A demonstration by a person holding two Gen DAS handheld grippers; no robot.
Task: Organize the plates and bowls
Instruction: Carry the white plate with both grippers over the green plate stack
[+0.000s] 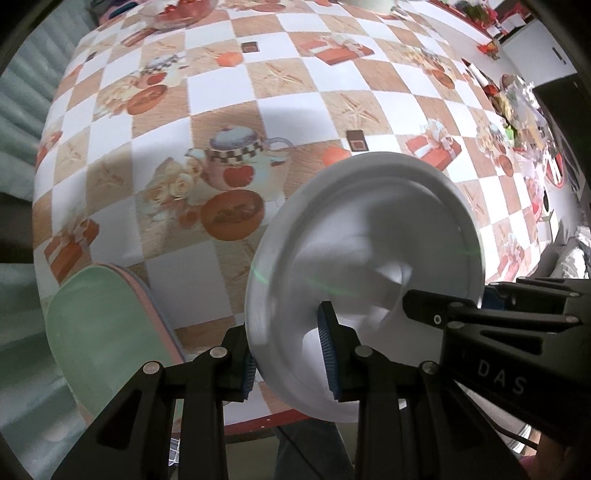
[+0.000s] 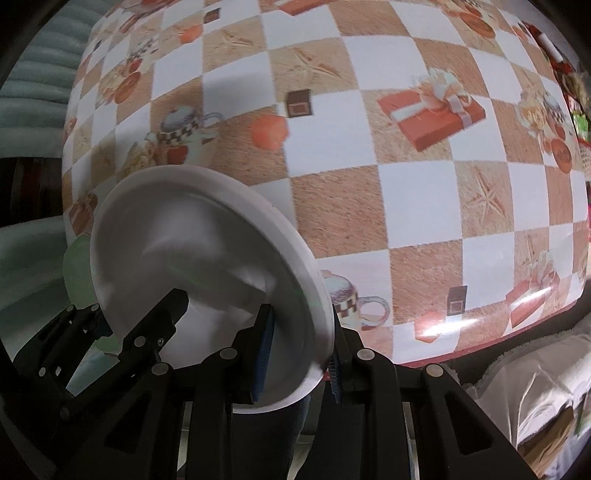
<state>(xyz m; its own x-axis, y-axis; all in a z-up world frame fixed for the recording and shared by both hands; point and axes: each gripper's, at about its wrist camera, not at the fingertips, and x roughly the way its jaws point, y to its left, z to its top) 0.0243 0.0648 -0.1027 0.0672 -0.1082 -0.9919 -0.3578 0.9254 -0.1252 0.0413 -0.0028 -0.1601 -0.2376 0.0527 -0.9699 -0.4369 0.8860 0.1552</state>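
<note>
A white plate (image 1: 369,236) is held between both grippers above the near edge of the table, tilted nearly on edge. My left gripper (image 1: 288,358) is shut on its rim, blue pads on either side. My right gripper (image 2: 299,350) is shut on the opposite rim of the plate (image 2: 207,236). The right gripper also shows in the left wrist view (image 1: 461,314), and the left gripper in the right wrist view (image 2: 110,328). A stack with a green plate (image 1: 107,332) on top and a pink rim beneath sits at the table's near left corner.
The table (image 1: 288,74) has a checkered cloth printed with teapots and gift boxes. A glass bowl of red fruit (image 1: 181,11) stands at the far side. Cluttered packets and bottles (image 1: 517,107) line the far right. The table's red edge (image 2: 480,354) runs close below the grippers.
</note>
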